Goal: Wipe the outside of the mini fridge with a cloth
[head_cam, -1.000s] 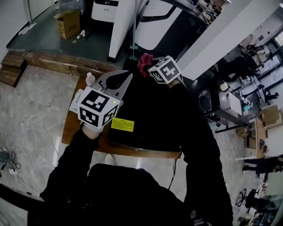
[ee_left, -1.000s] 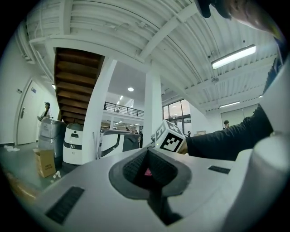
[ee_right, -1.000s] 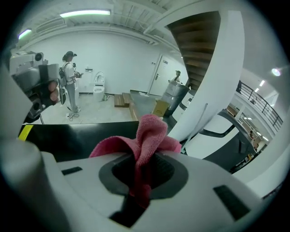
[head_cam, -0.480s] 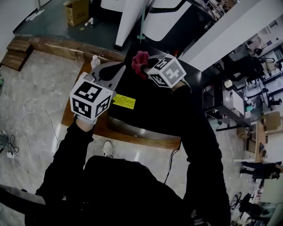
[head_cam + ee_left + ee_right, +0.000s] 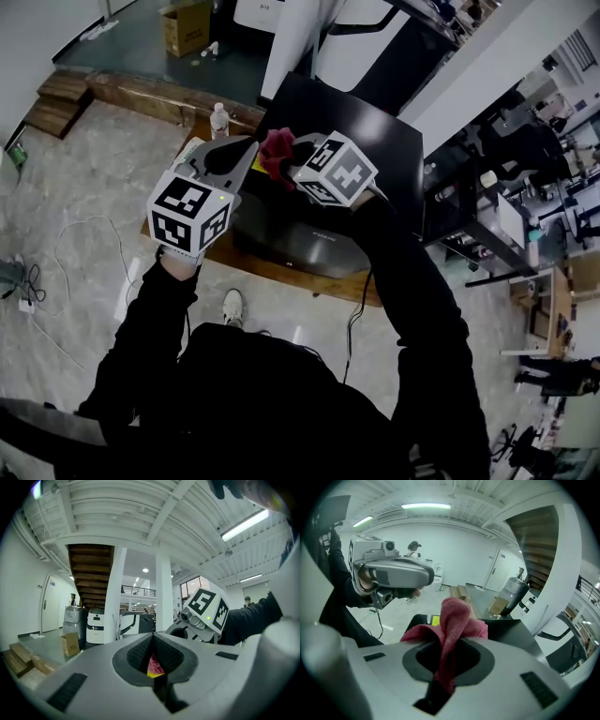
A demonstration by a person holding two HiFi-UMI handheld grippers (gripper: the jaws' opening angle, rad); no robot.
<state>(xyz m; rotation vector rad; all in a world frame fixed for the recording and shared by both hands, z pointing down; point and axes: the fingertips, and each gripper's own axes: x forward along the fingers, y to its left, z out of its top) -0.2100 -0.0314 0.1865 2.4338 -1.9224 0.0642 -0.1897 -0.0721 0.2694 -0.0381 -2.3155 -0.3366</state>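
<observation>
Though head view hides the grip, right gripper fingers clench red cloth, left gripper fingers clenched

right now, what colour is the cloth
The cloth is pinkish red; it shows best in the right gripper view.

The person wears a black long-sleeved top with sleeves to the wrists, and a pale shoe. The left gripper and right gripper are pale grey shells with dark ribbed pads inside the fingers. Each bears a cube of black-and-white square markers with a small green light
</observation>
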